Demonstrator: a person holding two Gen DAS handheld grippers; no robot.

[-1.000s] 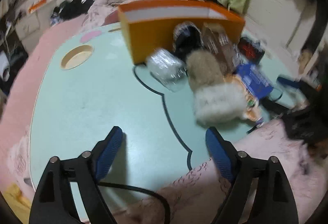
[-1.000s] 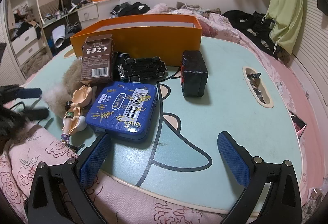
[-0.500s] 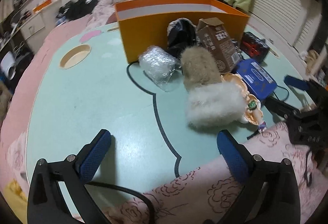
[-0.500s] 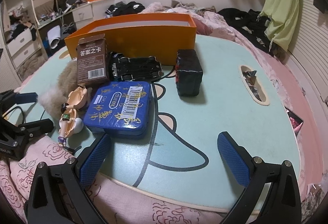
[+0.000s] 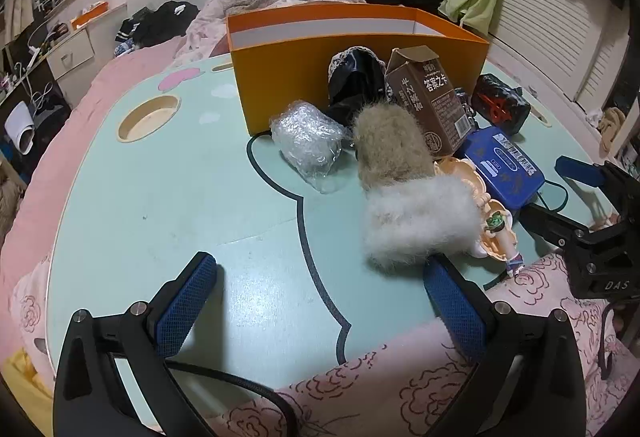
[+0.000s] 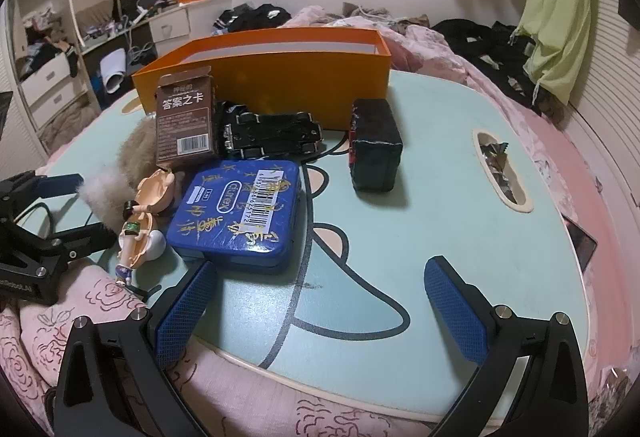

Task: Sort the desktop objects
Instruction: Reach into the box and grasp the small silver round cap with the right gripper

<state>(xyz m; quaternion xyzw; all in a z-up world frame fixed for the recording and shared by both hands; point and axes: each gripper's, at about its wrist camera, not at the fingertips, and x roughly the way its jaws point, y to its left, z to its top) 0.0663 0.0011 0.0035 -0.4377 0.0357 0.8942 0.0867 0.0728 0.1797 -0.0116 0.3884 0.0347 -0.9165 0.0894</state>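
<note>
The things to sort lie in a clutter on the desk [image 5: 168, 205], just in front of the orange box [image 5: 360, 57]. The left gripper [image 5: 320, 293] has just been opening its jaws, nothing between them; the fur piece [image 5: 404, 193] lies just ahead toward its right jaw, long axis running toward the box. The right gripper [image 6: 322, 301], jaws apart and empty, has the blue tin [image 6: 240, 209] just beyond its left jaw, so it looks nearer to that.

Light: dim indoor lighting is falling from overhead.
Glare: a soft sheen is showing on the tabletop [image 5: 256, 293].
Shadows: soft ones are pooling beside objects.
Edges: fisheye bending and dark vignetting are curving the corners.
Focus: both views are staying sharp.
</note>
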